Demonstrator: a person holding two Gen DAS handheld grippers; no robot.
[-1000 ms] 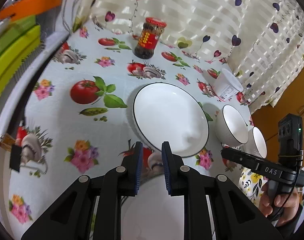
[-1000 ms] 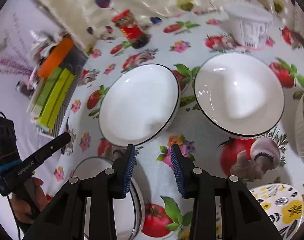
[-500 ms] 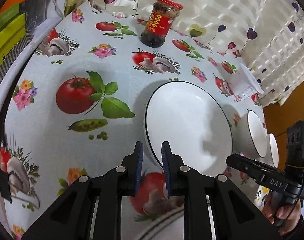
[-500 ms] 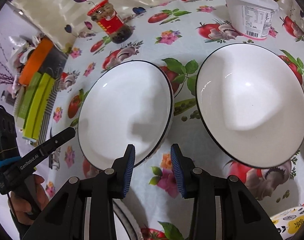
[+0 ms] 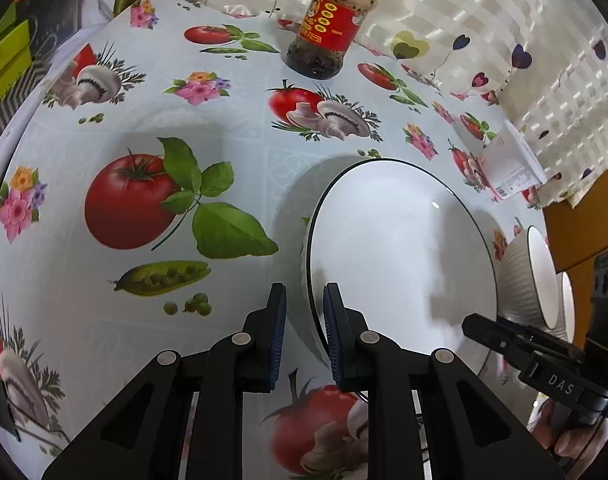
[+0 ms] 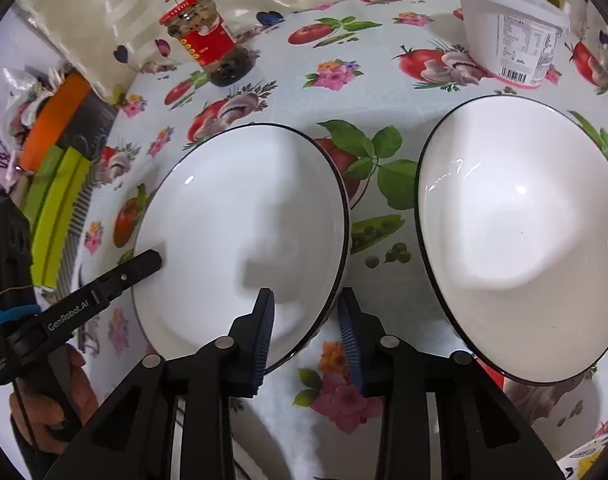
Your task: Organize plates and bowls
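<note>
A table under a cloth printed with tomatoes, mushrooms and flowers bears the crockery. Two white bowls with thin black rims sit side by side: the left bowl and the right bowl, apart, with a leaf print between them. The left gripper straddles the left bowl's rim at its left edge, its jaws a narrow gap apart, one pad outside the wall, the other inside; whether the pads press the rim cannot be told. The right gripper straddles the same bowl's rim at its near right edge; its jaws have just been closing, still with some space around the rim. A white lidded tub stands beyond the right bowl. A red-capped jar stands at the table's far side.
</note>
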